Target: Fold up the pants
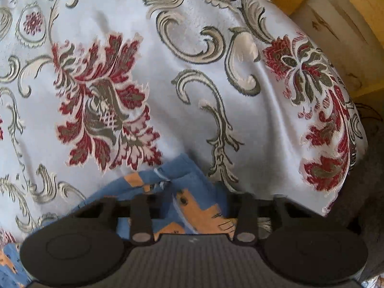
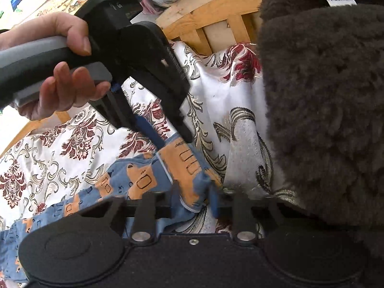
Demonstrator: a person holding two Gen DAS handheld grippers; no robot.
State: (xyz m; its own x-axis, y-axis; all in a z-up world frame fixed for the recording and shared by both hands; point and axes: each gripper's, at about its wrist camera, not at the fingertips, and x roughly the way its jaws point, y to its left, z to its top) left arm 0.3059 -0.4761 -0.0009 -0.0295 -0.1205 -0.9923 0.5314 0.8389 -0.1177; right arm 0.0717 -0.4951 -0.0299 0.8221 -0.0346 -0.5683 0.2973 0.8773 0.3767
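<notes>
Blue pants (image 2: 134,180) with orange block prints lie bunched on a floral bedspread (image 2: 72,144). In the right wrist view my left gripper (image 2: 174,141), held by a hand (image 2: 64,91), reaches down from the upper left and pinches the pants' raised edge. My right gripper (image 2: 204,204) is shut on a fold of the same edge just below it, so the two sit close together. In the left wrist view the pants (image 1: 192,204) rise into my left gripper (image 1: 189,208). Its fingertips are hidden behind its own body.
A dark brown fluffy blanket (image 2: 324,96) fills the right side, right next to my right gripper. A wooden bed frame (image 2: 216,16) runs behind the bedspread, and it shows as the wooden frame (image 1: 348,12) at the upper right. The bedspread (image 1: 168,84) stretches far and left.
</notes>
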